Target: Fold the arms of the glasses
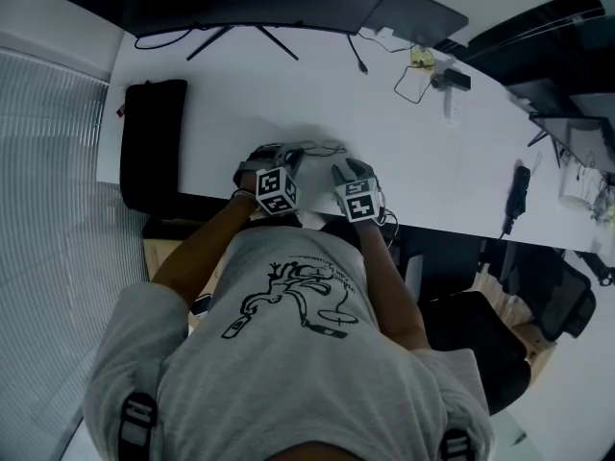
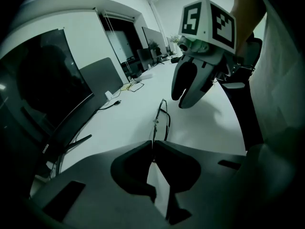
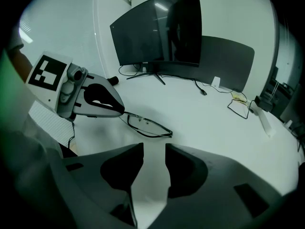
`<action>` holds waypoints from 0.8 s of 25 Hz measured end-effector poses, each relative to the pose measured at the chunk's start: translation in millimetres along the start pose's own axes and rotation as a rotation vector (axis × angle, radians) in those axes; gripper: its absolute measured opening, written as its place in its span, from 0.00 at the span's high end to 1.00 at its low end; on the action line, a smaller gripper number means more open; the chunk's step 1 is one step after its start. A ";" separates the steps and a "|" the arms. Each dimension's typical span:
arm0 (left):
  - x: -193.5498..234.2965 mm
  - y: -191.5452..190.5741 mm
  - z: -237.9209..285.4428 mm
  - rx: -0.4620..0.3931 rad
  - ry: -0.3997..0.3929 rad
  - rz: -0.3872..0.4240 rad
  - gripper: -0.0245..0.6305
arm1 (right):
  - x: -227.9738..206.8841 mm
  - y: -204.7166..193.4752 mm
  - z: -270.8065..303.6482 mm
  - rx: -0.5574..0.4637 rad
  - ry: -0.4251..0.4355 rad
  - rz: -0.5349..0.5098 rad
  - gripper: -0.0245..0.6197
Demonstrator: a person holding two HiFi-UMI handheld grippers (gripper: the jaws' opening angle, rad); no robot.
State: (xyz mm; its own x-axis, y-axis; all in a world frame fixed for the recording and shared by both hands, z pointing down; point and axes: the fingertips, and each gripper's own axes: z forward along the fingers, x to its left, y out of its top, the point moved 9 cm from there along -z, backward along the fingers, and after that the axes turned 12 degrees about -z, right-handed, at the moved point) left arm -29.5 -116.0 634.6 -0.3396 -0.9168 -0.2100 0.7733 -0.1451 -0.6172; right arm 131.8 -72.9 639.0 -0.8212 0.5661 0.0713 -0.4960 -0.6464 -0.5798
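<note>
From overhead, both grippers sit close together at the near edge of the white table (image 1: pixel 432 161), right of a black pouch (image 1: pixel 152 147), but how the jaws stand cannot be read from up there. The gripper views settle it. The left gripper (image 2: pixel 153 149) has its jaws together, pinched on a thin arm of the glasses (image 3: pixel 148 127), whose frame runs away from them up the middle of that picture. The right gripper view shows the same pinch from the side, at centre left, with the frame reaching out to the right above the table. The right gripper (image 3: pixel 154 149) has its jaws apart with only bare tabletop between them, and the glasses lie just beyond its tips.

There is one pair of glasses, two grippers and one pouch. One curved dark monitor (image 3: pixel 157 27) stands at the top of the frame with a grey panel (image 3: pixel 226 61) beside it.

The tabletop is plain and white, with a few cables trailing at its far side. The left gripper view shows more desks in the room beyond.
</note>
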 end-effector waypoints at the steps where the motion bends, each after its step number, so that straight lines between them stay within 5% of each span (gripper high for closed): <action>1: -3.3 -1.1 0.5 0.006 -0.004 0.003 0.91 | -0.1 0.0 -0.5 -0.002 0.002 0.001 0.73; 9: -12.3 -3.8 -0.4 0.009 -0.006 -0.064 0.91 | -1.0 -0.6 -8.3 -0.031 0.002 0.009 0.78; 20: 3.6 7.9 -31.5 -0.097 0.014 -0.315 0.91 | -16.9 27.0 -47.7 -0.158 -0.007 0.023 0.88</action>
State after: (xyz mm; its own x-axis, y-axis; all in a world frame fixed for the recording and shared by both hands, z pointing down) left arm -41.5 -108.8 605.1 -0.5616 -0.8274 -0.0070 0.5749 -0.3841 -0.7225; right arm 145.7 -75.5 583.5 -0.8343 0.5479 0.0619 -0.4266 -0.5704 -0.7019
